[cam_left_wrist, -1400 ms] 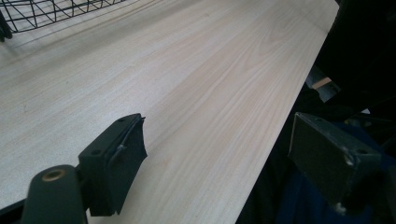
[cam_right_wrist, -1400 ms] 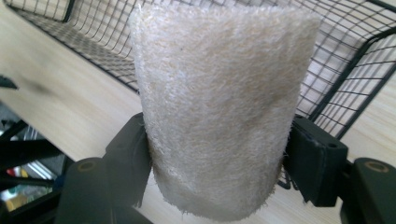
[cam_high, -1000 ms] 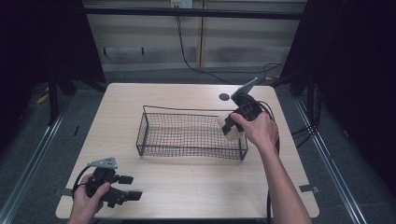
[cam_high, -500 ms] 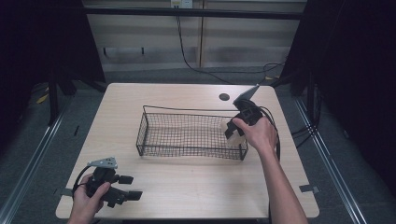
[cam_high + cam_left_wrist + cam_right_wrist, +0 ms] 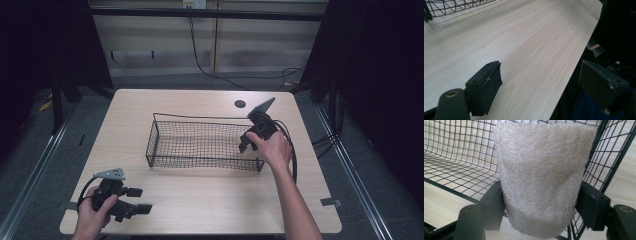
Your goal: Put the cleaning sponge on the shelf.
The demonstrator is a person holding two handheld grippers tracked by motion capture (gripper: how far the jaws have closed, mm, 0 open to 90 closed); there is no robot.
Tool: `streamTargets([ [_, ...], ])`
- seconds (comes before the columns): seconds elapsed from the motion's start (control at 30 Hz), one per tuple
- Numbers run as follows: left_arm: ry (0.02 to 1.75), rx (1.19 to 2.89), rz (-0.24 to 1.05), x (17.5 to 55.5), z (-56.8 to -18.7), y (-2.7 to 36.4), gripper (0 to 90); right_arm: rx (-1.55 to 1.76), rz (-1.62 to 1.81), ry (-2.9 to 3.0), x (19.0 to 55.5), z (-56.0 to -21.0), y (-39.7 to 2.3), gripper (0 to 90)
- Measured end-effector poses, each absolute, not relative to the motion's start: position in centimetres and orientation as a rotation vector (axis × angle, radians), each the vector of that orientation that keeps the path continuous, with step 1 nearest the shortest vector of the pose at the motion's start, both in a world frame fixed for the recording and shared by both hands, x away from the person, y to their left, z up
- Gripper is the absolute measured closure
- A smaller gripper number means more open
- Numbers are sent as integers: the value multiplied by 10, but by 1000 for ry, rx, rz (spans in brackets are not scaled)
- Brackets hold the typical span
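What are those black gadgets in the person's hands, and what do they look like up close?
Each is a black handheld gripper: the left gripper and right gripper both end in two blocky black jaws with flat pads. A grey three-cornered plate tops each, and a black cable trails off. The forearms are bare, without sleeves.

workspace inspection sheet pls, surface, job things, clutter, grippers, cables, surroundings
surface: pale wood table, round dark hole near its far edge
job's things: black wire basket at mid table; cream fuzzy pad clamped in the right gripper, inside the basket's right end
clutter: nothing seen
grippers: right gripper shut on the pad, at the basket's right end; left gripper open, empty, at the near left corner of the table
cables: black cable loops from the right gripper; another lies on the floor beyond the table
surroundings: dark frame, grey floor, pale panels behind
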State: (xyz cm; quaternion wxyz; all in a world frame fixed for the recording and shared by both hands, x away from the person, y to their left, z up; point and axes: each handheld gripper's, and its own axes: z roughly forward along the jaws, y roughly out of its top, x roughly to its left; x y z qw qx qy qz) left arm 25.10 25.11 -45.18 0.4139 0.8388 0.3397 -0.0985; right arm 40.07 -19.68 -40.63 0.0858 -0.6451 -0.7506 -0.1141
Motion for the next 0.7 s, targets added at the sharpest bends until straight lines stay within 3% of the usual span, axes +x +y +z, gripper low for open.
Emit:
streamTargets([
  [0.7,856,2107,-252,251,-452,251,176,-1994,-200,-2191,404,-432,-184,301],
])
